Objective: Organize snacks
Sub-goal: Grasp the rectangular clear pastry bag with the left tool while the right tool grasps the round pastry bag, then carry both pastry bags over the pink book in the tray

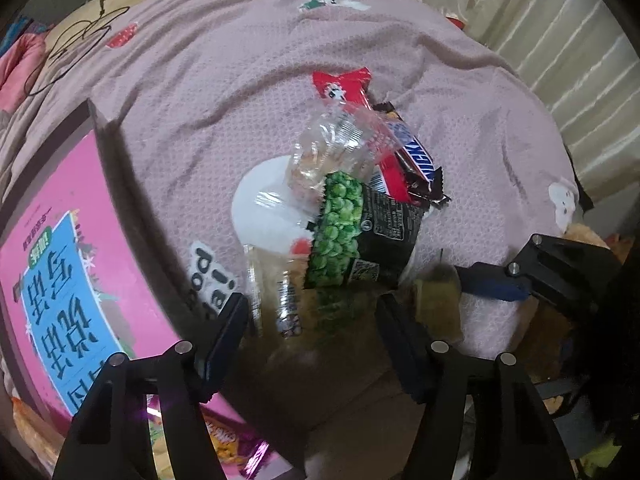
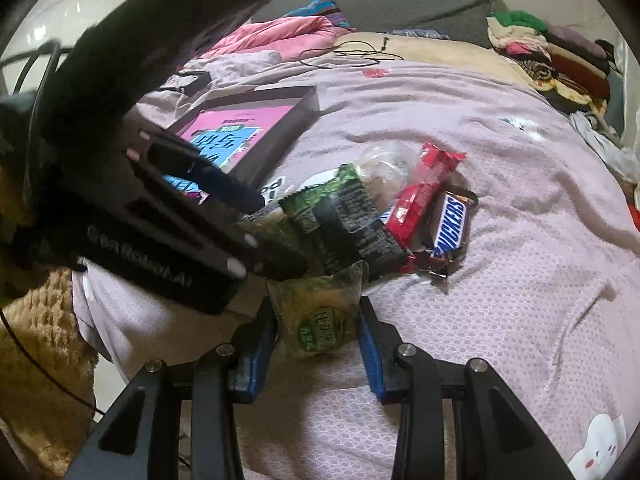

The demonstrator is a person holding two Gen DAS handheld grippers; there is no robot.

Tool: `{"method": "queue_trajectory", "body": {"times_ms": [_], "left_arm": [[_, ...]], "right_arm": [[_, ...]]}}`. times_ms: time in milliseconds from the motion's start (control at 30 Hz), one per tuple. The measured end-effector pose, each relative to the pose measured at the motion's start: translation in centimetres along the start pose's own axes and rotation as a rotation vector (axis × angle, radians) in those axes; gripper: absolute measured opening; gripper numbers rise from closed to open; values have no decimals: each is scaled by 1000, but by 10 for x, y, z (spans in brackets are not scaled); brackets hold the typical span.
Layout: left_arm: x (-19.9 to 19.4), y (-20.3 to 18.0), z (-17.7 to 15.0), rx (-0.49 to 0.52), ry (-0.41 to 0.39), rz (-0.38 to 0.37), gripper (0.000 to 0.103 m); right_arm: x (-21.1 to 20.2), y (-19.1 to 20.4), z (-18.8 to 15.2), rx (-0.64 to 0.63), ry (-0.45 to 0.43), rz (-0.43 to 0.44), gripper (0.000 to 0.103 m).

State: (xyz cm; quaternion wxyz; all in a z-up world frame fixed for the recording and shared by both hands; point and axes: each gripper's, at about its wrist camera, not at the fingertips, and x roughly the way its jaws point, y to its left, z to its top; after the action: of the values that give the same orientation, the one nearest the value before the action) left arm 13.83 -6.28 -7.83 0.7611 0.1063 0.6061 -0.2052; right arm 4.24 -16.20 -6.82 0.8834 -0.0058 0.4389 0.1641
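On the pink blanket [image 2: 500, 208] covering the bed, a shallow box [image 2: 256, 136] with a pink printed sheet inside lies toward the left side. The left gripper [image 1: 312, 320] hovers beside it, its fingers spread over a clear packet [image 1: 280, 292] without pressing it. A green pea bag [image 2: 340, 216], a red wrapper [image 2: 424, 192] and a Snickers bar [image 2: 450, 224] are heaped mid-bed. The right gripper [image 2: 318, 332] pinches a small green-labelled packet [image 2: 320, 316] at the heap's near edge.

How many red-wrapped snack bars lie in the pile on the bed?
2: one red bar at the pile's far end, a second red bar nearer, beside the Snickers bar. Others may be hidden beneath.
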Motion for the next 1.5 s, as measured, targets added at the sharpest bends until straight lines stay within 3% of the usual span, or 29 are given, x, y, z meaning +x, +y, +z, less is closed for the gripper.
{"method": "queue_trajectory", "body": {"times_ms": [233, 367, 800, 1233, 1500], "left_arm": [[10, -1, 2, -26, -25, 23, 59], [3, 3, -3, -70, -52, -17, 56], [-61, 16, -26, -140, -190, -65, 55], [-99, 46, -65, -220, -268, -21, 55], [-116, 76, -86, -294, -309, 12, 55]], "right_arm": [[0, -7, 2, 30, -5, -4, 39], [-5, -9, 4, 47, -30, 1, 39], [-33, -18, 11, 111, -184, 34, 39], [-52, 0, 17, 67, -302, 69, 39], [-53, 26, 23, 21, -312, 98, 39]]}}
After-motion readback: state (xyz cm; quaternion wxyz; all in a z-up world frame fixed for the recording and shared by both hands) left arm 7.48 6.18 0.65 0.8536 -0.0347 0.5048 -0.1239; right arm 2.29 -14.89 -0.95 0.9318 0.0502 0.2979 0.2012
